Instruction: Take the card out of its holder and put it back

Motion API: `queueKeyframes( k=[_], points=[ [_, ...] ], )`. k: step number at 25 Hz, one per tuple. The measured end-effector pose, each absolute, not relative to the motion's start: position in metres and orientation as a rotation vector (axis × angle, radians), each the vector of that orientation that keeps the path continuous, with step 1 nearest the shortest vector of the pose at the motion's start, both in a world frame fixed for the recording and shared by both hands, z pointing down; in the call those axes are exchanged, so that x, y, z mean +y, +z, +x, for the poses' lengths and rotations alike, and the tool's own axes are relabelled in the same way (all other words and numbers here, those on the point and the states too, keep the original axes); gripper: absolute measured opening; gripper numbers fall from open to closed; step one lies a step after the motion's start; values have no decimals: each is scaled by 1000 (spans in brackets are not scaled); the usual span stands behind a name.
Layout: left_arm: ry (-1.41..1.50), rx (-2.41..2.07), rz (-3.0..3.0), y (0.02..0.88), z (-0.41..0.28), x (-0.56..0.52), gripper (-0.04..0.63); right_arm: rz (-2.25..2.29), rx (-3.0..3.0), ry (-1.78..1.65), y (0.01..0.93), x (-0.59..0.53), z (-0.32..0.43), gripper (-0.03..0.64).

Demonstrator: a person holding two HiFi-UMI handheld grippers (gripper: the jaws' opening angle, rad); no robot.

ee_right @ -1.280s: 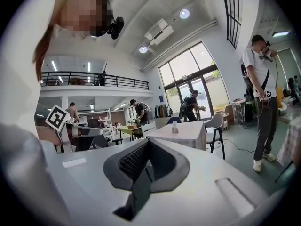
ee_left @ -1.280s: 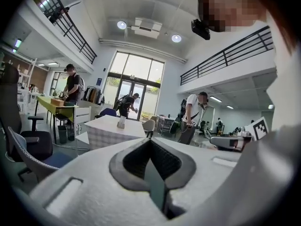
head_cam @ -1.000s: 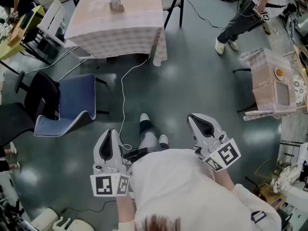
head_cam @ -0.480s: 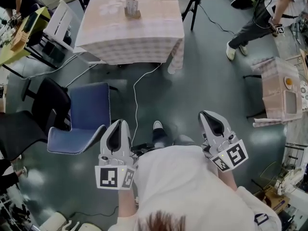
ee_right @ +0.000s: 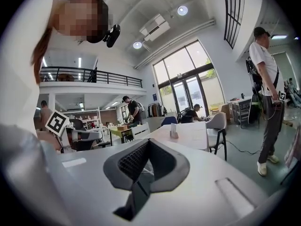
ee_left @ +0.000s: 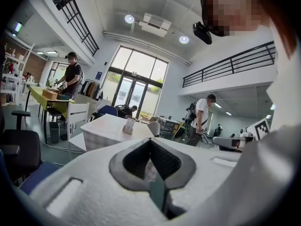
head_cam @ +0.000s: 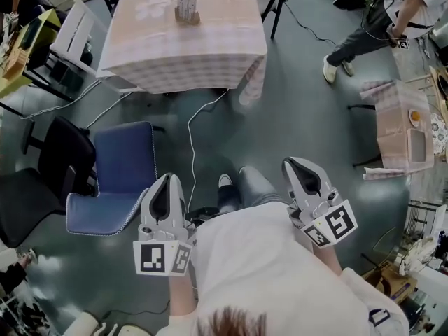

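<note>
The card (head_cam: 185,4) stands in its holder (head_cam: 187,18) on the clothed table (head_cam: 210,54), top centre of the head view. The left gripper (head_cam: 168,182) and right gripper (head_cam: 297,165), lower centre, are both closed and empty. Only the gripper views show tall windows (ee_right: 188,79); only the head view shows the blue chair (head_cam: 115,173).

Holder (head_cam: 186,9) on worktop (head_cam: 210,47): too small in head view to tell card from holder. Equally tiny in both gripper views. Worktop far edge cut off by top of frame. Hands on left gripper (head_cam: 165,182) and right gripper (head_cam: 297,165) hidden under marker cubes and torso. Bystander (head_cam: 364,33) upper right: head beyond frame edge.
</note>
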State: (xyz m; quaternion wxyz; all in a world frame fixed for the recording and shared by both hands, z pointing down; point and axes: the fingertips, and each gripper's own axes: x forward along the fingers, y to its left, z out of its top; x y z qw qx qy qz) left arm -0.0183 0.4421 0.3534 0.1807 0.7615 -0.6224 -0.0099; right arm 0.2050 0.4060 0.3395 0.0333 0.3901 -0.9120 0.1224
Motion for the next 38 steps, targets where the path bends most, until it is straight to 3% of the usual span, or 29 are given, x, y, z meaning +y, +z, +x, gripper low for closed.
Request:
queueKeyframes(
  k=[18, 38],
  points=[
    [-45, -1899, 1982, 362, -43, 333, 3, 997, -2814, 418, 358, 264, 174, -2],
    [-36, -2058, 1943, 337, -27, 249, 3, 979, -2877, 416, 350, 155, 220, -2]
  ],
)
